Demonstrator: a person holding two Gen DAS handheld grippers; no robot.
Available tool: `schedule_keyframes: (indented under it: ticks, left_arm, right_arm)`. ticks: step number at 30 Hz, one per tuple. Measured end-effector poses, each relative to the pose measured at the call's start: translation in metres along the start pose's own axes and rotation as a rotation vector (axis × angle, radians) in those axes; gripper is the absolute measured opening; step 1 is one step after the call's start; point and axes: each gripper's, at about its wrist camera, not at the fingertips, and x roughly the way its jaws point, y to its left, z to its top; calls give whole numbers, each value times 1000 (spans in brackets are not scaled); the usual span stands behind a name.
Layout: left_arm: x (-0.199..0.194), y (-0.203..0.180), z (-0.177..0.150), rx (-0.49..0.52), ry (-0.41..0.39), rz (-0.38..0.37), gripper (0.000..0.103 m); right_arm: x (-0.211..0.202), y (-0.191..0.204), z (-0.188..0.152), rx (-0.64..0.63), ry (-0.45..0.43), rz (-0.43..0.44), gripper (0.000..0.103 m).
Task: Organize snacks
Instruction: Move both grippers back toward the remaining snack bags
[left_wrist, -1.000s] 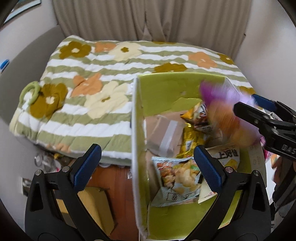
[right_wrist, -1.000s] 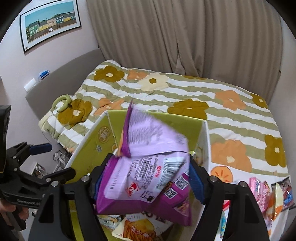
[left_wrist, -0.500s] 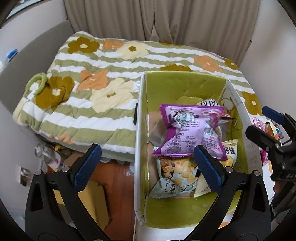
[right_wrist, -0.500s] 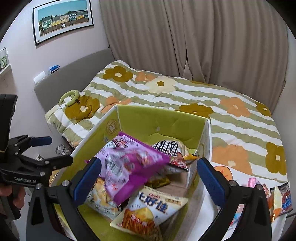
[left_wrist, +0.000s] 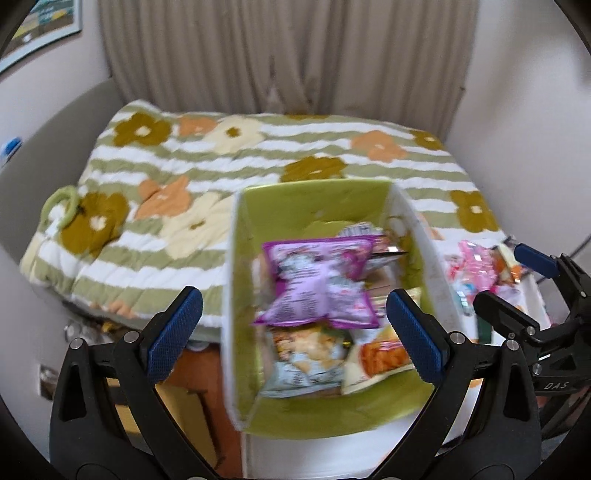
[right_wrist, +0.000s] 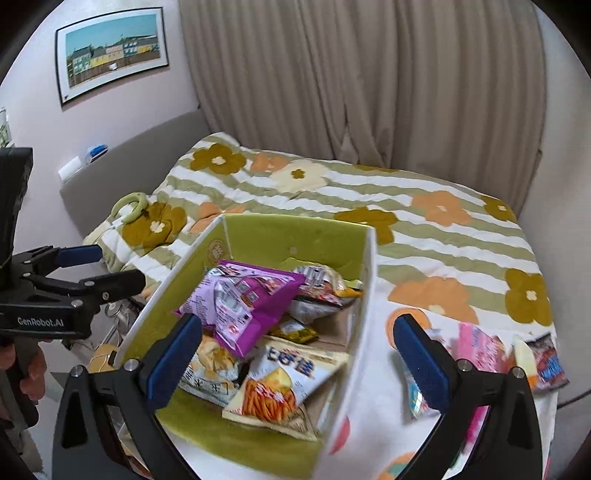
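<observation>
We are holding both hand-held grippers, left and right, spread and empty over the green-lined box; "GenRobot.AI" is showing on the left one, and a purple snack bag is lying on top.

I have my left gripper held level with its blue-padded fingers spread wide and nothing between them. My right gripper sits the same way, jaws wide apart and empty. Each one shows at the edge of the other's view, and they are well apart
</observation>
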Motion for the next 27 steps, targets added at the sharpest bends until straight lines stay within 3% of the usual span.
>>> schedule_keyframes:
  ticks: [7, 17, 27]
  left_arm:
    - [2, -67, 3, 107, -4, -167, 99]
    - [8, -192, -13, 226, 36, -258, 99]
    - [66, -296, -71, 226, 186, -266, 99]
  right_arm:
    - [-49, -40, -25, 108, -37, -147, 103]
    - [-101, -159, -75, 277, -32, -253, 103]
    - [-92, -255, -117, 278, 50, -173, 103]
